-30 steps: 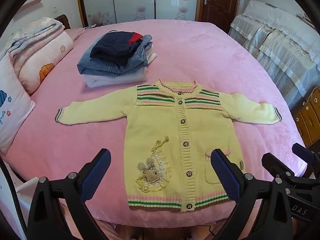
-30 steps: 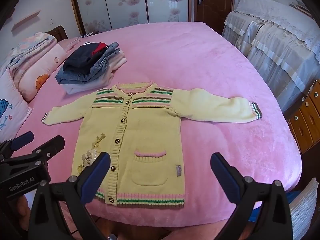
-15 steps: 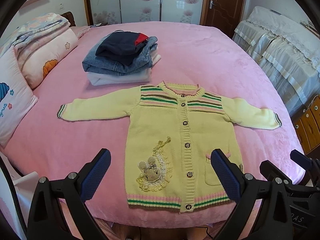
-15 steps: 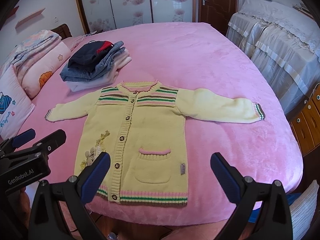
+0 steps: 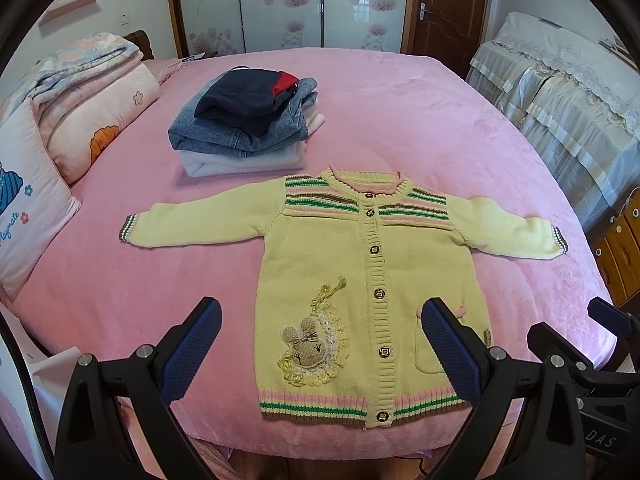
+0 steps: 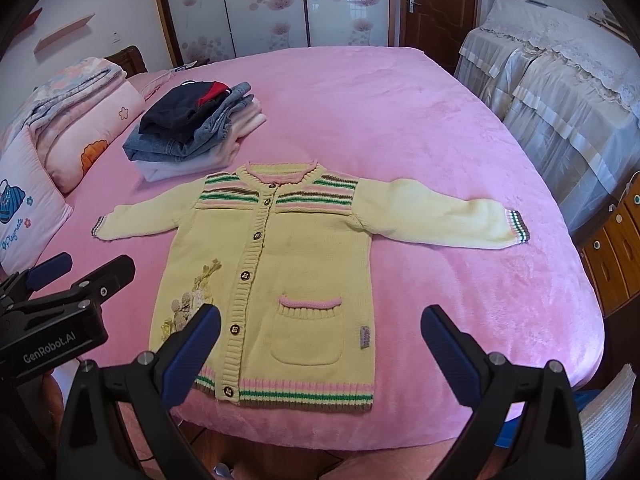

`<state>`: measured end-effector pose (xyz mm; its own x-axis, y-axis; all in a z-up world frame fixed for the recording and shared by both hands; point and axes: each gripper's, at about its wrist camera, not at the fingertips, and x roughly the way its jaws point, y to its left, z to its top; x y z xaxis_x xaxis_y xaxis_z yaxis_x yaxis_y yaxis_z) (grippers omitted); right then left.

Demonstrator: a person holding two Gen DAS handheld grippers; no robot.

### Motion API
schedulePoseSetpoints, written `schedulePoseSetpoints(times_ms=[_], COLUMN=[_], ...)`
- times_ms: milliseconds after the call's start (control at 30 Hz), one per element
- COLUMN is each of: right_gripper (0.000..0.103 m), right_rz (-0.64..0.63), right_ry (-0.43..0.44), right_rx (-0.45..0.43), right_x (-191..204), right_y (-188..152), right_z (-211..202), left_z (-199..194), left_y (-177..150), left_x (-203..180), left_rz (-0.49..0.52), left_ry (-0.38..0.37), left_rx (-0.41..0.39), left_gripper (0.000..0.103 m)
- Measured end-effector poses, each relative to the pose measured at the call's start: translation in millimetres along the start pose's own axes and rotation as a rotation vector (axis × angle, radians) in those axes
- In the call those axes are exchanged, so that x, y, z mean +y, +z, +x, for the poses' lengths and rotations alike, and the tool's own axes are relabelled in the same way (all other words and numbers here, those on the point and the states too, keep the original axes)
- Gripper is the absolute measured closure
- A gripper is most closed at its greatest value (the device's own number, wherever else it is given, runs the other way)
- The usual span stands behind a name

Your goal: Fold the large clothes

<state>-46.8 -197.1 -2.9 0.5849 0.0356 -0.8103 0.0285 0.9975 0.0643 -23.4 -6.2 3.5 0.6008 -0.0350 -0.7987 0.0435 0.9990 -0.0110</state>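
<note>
The left gripper (image 5: pixel 320 336) is held wide open and empty above the hem. The yellow cardigan (image 5: pixel 368 280) is spread flat on the pink bed (image 5: pixel 400 112), sleeves out, presumably for folding. The right gripper (image 6: pixel 320 340) is likewise gaping, nothing grasped.

"GenRobot.AI" is printed on the left claw (image 6: pixel 50 270) body, and the pillow (image 6: pixel 24 216) reads perhaps "Playmate".

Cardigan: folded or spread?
Spread. The cardigan lies flat, face up on the bed, buttoned, both sleeves stretched out sideways.
</note>
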Motion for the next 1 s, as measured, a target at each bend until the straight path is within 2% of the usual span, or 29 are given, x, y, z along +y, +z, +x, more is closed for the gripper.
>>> schedulePoseSetpoints(times_ms=[400,633,800,1000], right_gripper=[0.002,0.002,0.002,0.002], right_rz=[0.004,0.008,0.014,0.021], right_ry=[0.008,0.021,0.032,0.029], right_rx=[0.004,0.017,0.027,0.037], right_x=[-2.1,-5.6,-9.7,-16.2], right_y=[0.8,0.7,1.3,3.0], right_z=[-0.6,5.3,12.4,23.8], left_z=[0.4,1.3,11.4,23.5], left_y=[-0.3,-0.5,1.2,7.8], left_x=[-9.3,-9.9,-12.3,-15.3], left_rz=[0.042,0.034,0.04,0.044], left_ry=[-0.013,-0.028,-0.034,0.009], left_rx=[0.018,0.02,0.058,0.069], left_gripper=[0.003,0.003,0.003,0.003])
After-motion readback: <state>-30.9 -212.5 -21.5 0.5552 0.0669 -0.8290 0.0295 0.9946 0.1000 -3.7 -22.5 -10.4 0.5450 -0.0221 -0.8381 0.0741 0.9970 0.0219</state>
